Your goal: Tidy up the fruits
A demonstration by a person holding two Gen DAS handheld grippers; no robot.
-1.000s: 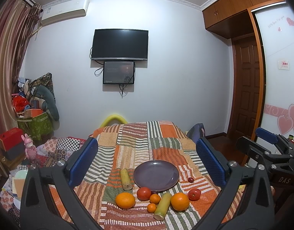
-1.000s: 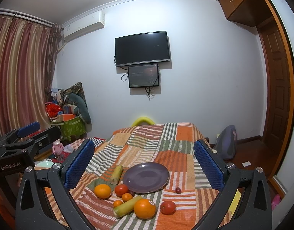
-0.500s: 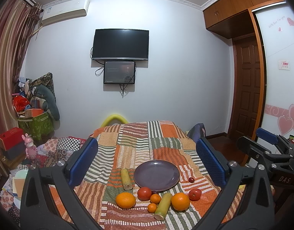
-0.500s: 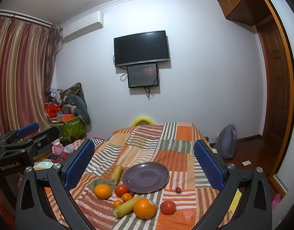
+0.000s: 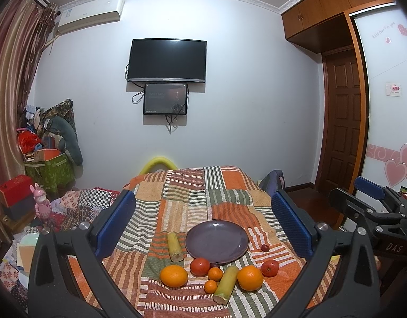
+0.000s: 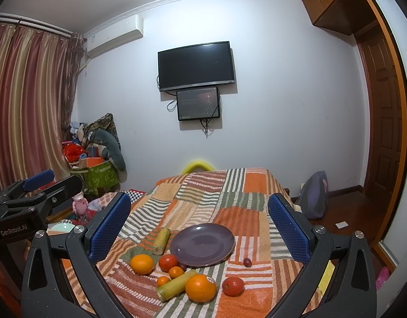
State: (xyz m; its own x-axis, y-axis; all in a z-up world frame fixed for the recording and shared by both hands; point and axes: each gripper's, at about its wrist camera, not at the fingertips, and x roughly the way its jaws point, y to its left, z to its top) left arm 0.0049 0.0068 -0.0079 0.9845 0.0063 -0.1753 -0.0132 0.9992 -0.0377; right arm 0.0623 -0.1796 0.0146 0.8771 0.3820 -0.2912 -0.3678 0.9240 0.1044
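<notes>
An empty purple plate (image 5: 217, 241) (image 6: 202, 244) lies on a striped patchwork cover. In front of it lie two oranges (image 5: 174, 275) (image 5: 250, 277), a tomato (image 5: 200, 266), a red apple (image 5: 270, 268), two small tangerines (image 5: 215, 274) and two yellow-green cane pieces (image 5: 175, 246) (image 5: 226, 285). A small dark red fruit (image 5: 265, 248) lies right of the plate. My left gripper (image 5: 203, 225) is open and empty, held above and short of the fruit. My right gripper (image 6: 199, 225) is open and empty, likewise back from the fruit; its body also shows in the left wrist view (image 5: 375, 212).
The table's patchwork cover (image 5: 187, 196) runs back toward a white wall with a TV (image 5: 166, 60). Clutter and a green box (image 5: 48, 171) stand at the left. A wooden door (image 5: 341, 122) and a bag (image 6: 313, 198) are at the right.
Almost nothing: both views shift very slightly, and both grippers stay open and empty.
</notes>
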